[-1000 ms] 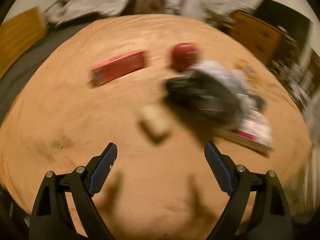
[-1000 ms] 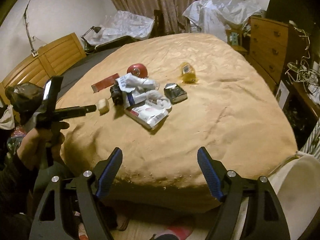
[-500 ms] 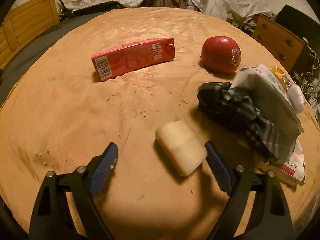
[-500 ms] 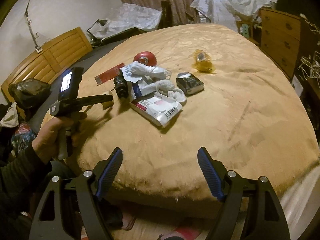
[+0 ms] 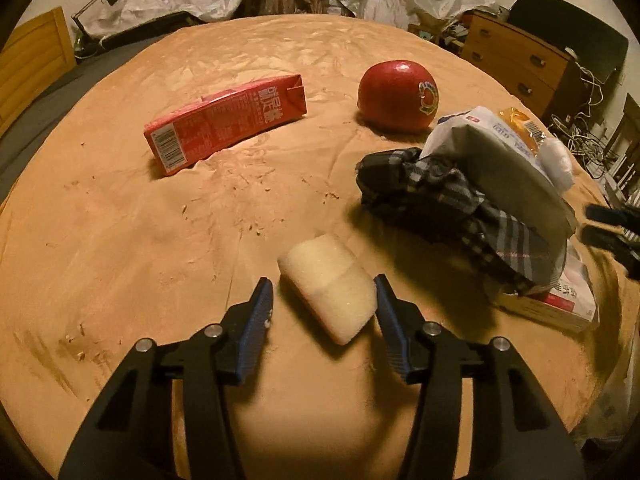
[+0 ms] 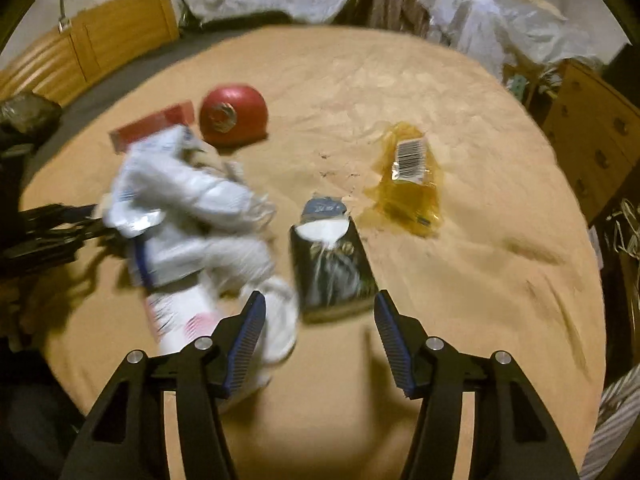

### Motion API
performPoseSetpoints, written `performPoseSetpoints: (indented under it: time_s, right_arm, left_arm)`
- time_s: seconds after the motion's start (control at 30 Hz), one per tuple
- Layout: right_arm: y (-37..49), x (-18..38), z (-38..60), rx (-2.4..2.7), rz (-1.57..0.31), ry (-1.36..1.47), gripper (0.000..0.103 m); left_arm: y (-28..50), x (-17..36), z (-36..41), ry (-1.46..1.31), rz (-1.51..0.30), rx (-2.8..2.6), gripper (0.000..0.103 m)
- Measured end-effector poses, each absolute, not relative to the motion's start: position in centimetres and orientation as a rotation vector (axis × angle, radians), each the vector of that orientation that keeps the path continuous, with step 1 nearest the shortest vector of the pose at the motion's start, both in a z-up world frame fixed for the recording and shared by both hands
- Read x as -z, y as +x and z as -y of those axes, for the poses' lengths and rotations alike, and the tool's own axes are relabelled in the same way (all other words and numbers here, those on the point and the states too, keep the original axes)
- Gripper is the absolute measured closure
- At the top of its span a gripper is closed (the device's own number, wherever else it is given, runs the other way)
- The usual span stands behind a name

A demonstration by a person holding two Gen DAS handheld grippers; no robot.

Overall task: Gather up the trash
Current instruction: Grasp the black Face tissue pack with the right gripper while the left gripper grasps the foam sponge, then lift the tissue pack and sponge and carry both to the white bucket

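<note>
The trash lies strewn on the tan bed [image 5: 120,240], so each hand goes to its own piece. The left gripper [image 5: 322,302] is low over the cover with its jaws wide, straddling the pale foam block [image 5: 328,286], which lies skewed between them; one pad looks to be at the block's edge, the other just clear. That placement suits a simple squeeze.

From that block, the red carton [image 5: 224,120] lies at eleven o'clock, the apple [image 5: 396,96] at one, and the checked cloth [image 5: 448,204] under a white packet [image 5: 508,164] at two.

The right gripper [image 6: 320,320], jaws also wide and empty, points at the dark packet [image 6: 332,264] just ahead at twelve, with the yellow wrapper [image 6: 408,184] beyond at one. Its view is blurred, so contact cannot be judged.
</note>
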State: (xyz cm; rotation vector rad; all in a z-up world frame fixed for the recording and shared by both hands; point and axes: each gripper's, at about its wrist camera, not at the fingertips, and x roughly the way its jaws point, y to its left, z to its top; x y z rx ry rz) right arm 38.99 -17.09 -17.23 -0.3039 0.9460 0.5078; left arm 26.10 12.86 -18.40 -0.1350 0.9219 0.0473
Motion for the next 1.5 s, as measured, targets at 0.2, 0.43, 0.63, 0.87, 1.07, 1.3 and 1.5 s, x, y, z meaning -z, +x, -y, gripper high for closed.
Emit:
performPoseSetpoints:
  time_s: [0.2,0.43,0.63,0.87,1.07,1.3,1.5]
  right_arm:
    - [42.9,19.5,15.2,-0.482,-1.01,-0.347,0.045]
    - [43.4,19.6,14.1,-0.443,-0.988,-0.341,0.061]
    - [40.9,18.2,15.4,-0.404,-0.913,-0.273,0.062]
    - [35.1,15.0,17.7,-0.371,-0.818,-0.195,0.062]
    - [28.3,11.8,17.4,-0.379,-0.707,-0.139,0.062]
    - [19.6,7.3,16.1,-0.372,-0.551,-0.105,0.062]
    - [13.8,4.6,16.0,-0.327,-0.414,-0.046,0.062]
  left_arm:
    - [26.7,18.9,-13.3,-0.161,-0.929,-0.039,0.045]
    - [26.8,18.9,-12.5,-0.164,-0.915,-0.072,0.054]
    - [25.3,18.6,-11.9,-0.163,-0.885,-0.045,0.061]
    - [21.7,16.6,-11.3,-0.153,-0.815,-0.037,0.062]
    - [18.0,12.5,-9.0,-0.117,-0.711,-0.018,0.062]
    - [14.1,7.2,-5.7,-0.083,-0.566,-0.005,0.062]
    - [10.3,3.7,-3.1,-0.027,-0.416,-0.036,0.062]
